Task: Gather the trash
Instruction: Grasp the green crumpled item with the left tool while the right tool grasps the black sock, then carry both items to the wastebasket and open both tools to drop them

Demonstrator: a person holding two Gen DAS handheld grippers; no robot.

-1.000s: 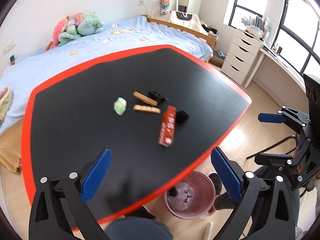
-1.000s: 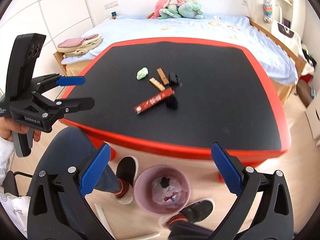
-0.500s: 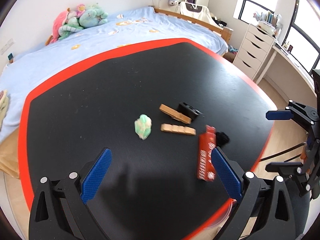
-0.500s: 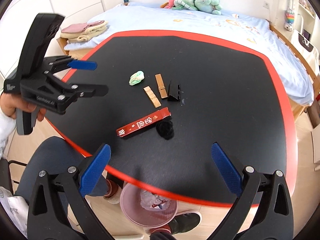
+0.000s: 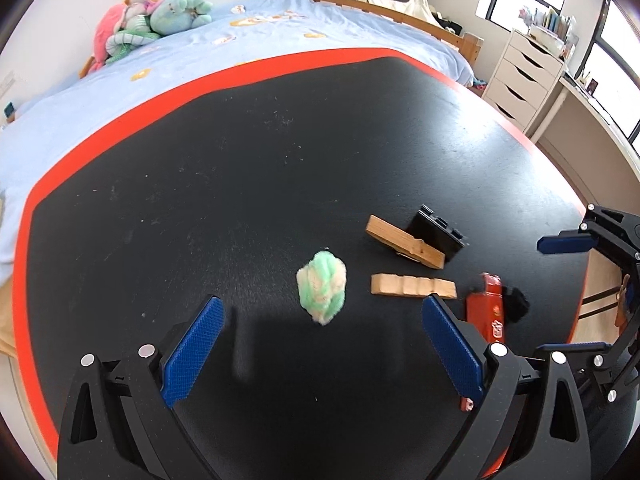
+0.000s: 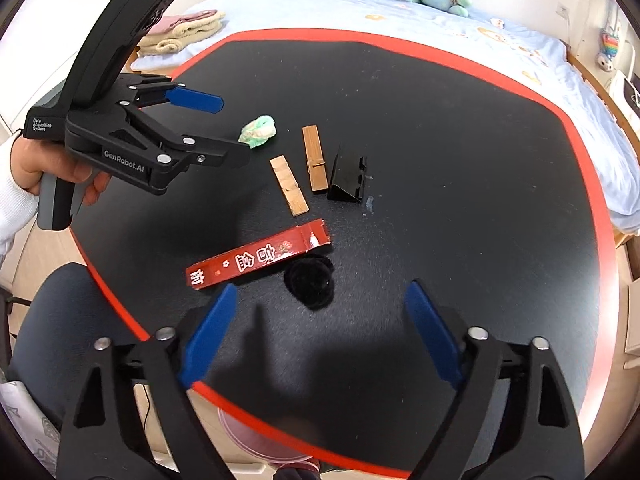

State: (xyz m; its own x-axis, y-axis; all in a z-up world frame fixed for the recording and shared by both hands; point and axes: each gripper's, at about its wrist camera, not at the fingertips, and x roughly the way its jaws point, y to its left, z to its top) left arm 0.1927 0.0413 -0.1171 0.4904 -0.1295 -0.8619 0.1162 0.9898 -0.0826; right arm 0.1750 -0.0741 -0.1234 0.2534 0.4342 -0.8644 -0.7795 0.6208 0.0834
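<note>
That crumpled green-and-cream tissue wad looks featherlight and squishy, so pinch its middle; left tongs gape empty at 6 o'clock, right tongs closing on nothing.

bright daylight comes from the windows at upper right in the left view. soft shadows fall on the black table below the fingers. fisheye bends the edges; corners are dark. the red box is slightly blurred.

Colours of items on the table.
Black table with red rim; green-and-cream wad; red box with white characters; black pompom.
</note>
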